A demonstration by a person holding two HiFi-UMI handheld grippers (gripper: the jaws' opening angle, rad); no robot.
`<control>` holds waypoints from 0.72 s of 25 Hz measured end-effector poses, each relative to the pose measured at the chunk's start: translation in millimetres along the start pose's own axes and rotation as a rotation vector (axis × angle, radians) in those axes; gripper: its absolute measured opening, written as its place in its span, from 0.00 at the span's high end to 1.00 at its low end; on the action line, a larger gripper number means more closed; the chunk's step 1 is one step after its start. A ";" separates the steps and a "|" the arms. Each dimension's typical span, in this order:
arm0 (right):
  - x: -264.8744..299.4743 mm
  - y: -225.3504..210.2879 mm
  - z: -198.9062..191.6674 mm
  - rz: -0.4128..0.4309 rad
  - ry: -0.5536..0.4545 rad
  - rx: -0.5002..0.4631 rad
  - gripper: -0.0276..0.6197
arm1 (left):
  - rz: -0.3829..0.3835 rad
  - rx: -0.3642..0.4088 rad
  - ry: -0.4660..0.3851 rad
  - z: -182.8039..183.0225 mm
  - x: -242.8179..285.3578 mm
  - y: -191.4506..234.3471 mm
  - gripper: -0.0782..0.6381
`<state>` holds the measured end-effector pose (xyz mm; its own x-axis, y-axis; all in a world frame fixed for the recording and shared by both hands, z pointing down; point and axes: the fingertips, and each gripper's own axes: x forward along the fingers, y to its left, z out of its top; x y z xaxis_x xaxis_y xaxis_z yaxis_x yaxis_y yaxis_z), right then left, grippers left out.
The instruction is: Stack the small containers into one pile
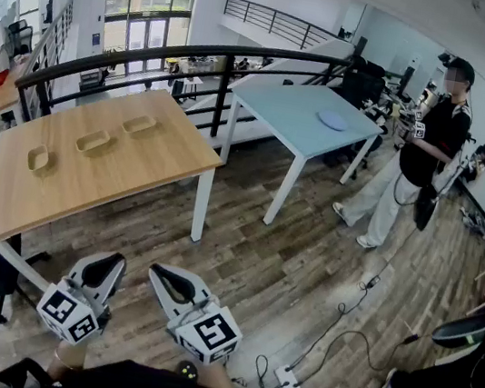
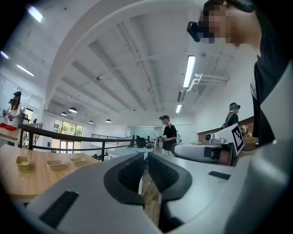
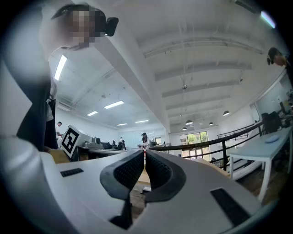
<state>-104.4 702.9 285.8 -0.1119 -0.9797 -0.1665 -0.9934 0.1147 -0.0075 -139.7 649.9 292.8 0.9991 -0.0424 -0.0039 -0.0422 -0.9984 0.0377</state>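
Three small tan containers sit in a row on the wooden table (image 1: 136,171): one on the left (image 1: 38,158), one in the middle (image 1: 93,141), one on the right (image 1: 140,124). They stand apart from each other. The left gripper view shows them far off at its left edge (image 2: 23,161), (image 2: 56,162), (image 2: 77,160). My left gripper (image 1: 105,264) (image 2: 145,159) and right gripper (image 1: 166,276) (image 3: 145,153) hang low in front of me, well short of the table. Both are shut with nothing between the jaws.
A pale blue table (image 1: 282,121) with a blue plate (image 1: 333,120) stands behind the wooden one. A person (image 1: 424,154) stands at the right. A black railing (image 1: 184,48) runs behind the tables. Cables (image 1: 339,329) and a power strip (image 1: 289,380) lie on the wood floor.
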 end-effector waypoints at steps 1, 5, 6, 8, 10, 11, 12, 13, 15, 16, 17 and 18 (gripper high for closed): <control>-4.5 1.0 -2.1 -0.009 0.008 -0.001 0.91 | -0.005 0.002 0.006 -2.3 -1.4 -3.8 0.84; -15.7 -0.1 -2.2 -0.036 0.012 0.007 0.91 | -0.035 0.012 0.014 -5.7 1.6 -15.6 0.84; -17.0 -0.6 -1.7 -0.040 0.010 0.007 0.91 | -0.043 0.013 0.012 -5.4 3.4 -17.7 0.84; -19.0 -0.2 -3.2 -0.048 0.011 0.015 0.91 | -0.053 0.012 0.013 -5.6 4.2 -20.5 0.84; -19.7 0.1 -3.3 -0.056 0.003 0.034 0.91 | -0.052 0.013 0.016 -5.7 2.5 -20.5 0.84; -19.7 -0.1 -2.8 -0.056 -0.002 0.045 0.91 | -0.049 0.014 0.017 -5.2 1.6 -19.4 0.84; -19.5 -0.2 -2.6 -0.052 -0.003 0.056 0.91 | -0.045 0.016 0.018 -4.7 0.9 -17.9 0.84; -19.4 -0.1 -2.7 -0.048 -0.003 0.066 0.91 | -0.041 0.017 0.021 -4.4 -0.1 -16.4 0.84; -19.8 0.7 -3.2 -0.044 -0.002 0.073 0.91 | -0.032 0.014 0.028 -4.9 -2.9 -15.0 0.84; -20.2 1.1 -3.4 -0.044 -0.001 0.072 0.91 | -0.028 0.011 0.029 -5.5 -4.0 -15.0 0.84; -20.7 0.9 -3.7 -0.043 0.001 0.071 0.91 | -0.025 0.009 0.028 -5.7 -4.2 -15.2 0.84; -20.9 -0.1 -3.6 -0.045 0.003 0.070 0.91 | -0.025 0.008 0.027 -5.3 -3.5 -15.4 0.84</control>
<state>-102.1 722.8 292.8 -0.0677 -0.9845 -0.1618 -0.9931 0.0821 -0.0840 -142.5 665.7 297.6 0.9996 -0.0164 0.0223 -0.0171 -0.9994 0.0296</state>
